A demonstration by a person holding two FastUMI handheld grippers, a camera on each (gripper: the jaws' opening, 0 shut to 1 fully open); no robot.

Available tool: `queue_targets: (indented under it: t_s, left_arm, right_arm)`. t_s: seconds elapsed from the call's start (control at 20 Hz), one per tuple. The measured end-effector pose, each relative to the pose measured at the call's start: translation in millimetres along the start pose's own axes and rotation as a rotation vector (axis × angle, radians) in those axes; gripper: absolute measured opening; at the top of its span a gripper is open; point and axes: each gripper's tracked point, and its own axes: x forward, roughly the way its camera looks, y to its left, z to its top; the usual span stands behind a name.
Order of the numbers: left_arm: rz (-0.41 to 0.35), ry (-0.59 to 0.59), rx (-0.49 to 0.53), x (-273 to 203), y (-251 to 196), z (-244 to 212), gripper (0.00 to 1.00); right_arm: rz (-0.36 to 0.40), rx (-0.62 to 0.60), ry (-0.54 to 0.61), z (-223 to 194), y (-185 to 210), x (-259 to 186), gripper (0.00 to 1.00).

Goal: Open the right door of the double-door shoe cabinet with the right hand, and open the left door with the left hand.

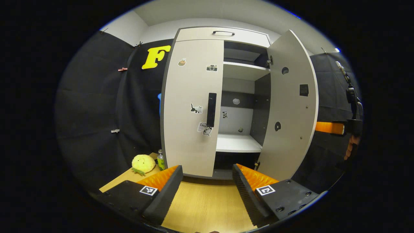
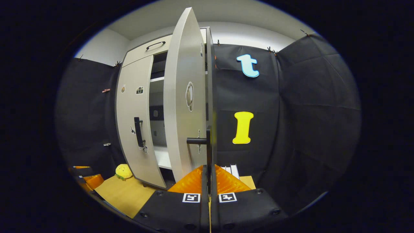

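The shoe cabinet faces me in the left gripper view. Its left door is closed, with a black vertical handle at its inner edge. The right door stands swung wide, baring the shelves. My left gripper is open, low in front of the cabinet and well short of the left handle. In the right gripper view the right door is seen nearly edge-on. My right gripper is shut on its handle, both fingers pressing the bar. The left gripper shows at lower left.
A yellow plush toy and a green bottle sit on the wooden floor left of the cabinet. A drawer with a handle tops the cabinet. Black cloth walls close in on both sides. White flat items lean right of the cabinet.
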Motion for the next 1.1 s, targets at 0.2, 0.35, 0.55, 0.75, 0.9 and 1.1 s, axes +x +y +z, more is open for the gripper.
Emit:
queue_targets:
  t_s: [0.2, 0.35, 0.55, 0.75, 0.9, 1.1]
  left_arm:
    - [-0.052, 0.004, -0.001, 19.8, 26.3, 3.3, 0.95]
    - [-0.077, 0.012, 0.017, 40.4, 49.9, 1.3, 0.95]
    - [-0.136, 0.032, 0.019, 62.8, 73.4, -3.2, 0.95]
    - [-0.17, 0.01, 0.052, 73.8, 99.4, 3.2, 0.95]
    - [-0.174, -0.004, 0.063, 79.5, 112.7, 9.7, 0.95]
    - [-0.171, -0.02, 0.05, 91.2, 115.2, 24.7, 0.95]
  right_arm:
    - [-0.03, -0.019, -0.006, 6.8, 12.2, -24.5, 0.06]
    - [-0.053, -0.029, -0.044, 14.2, 42.4, -38.6, 0.06]
    - [-0.056, 0.004, -0.054, 2.6, 100.9, -32.9, 0.05]
    - [-0.055, 0.023, 0.001, -25.4, 146.4, -7.4, 0.05]
    - [-0.052, 0.014, 0.032, -45.3, 166.4, 10.2, 0.07]
    - [-0.077, -0.029, 0.026, -61.7, 165.1, 22.7, 0.62]
